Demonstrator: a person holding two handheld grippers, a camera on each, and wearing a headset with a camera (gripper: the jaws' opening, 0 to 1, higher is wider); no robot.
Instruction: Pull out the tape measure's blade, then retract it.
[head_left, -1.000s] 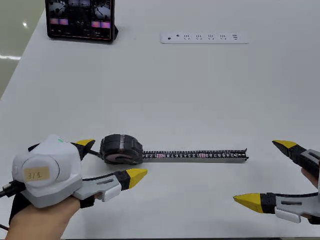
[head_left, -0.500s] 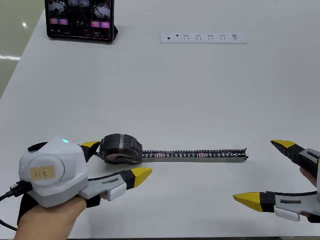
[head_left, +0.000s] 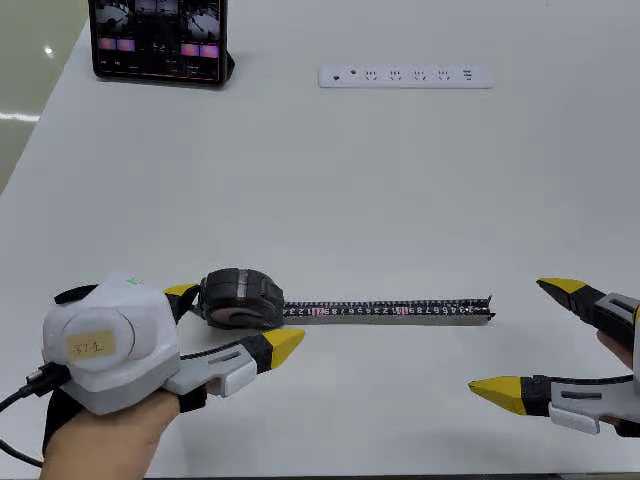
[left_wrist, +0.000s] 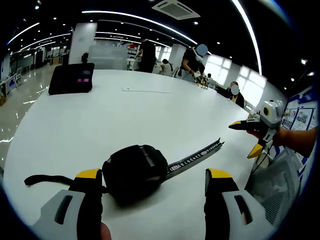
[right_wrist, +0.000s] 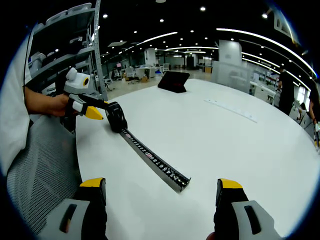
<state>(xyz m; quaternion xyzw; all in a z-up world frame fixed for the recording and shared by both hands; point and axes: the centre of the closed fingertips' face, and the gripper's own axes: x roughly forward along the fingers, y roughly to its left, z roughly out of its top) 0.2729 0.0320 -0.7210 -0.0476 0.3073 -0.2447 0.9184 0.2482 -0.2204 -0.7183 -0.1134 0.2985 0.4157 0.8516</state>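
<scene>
A tablet (head_left: 160, 38) and power strip (head_left: 405, 76) sit on the white table (head_left: 350, 180).

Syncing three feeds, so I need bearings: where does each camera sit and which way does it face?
Head view: on the headset, facing forward and down at the table; the left hand, left gripper and right gripper show.
Left gripper view: on the left gripper, facing along its open jaws at the tape measure; the right forearm beyond.
Right gripper view: on the right gripper, facing up the blade; the left hand beyond.
Shared: all see the extended blade.
</scene>
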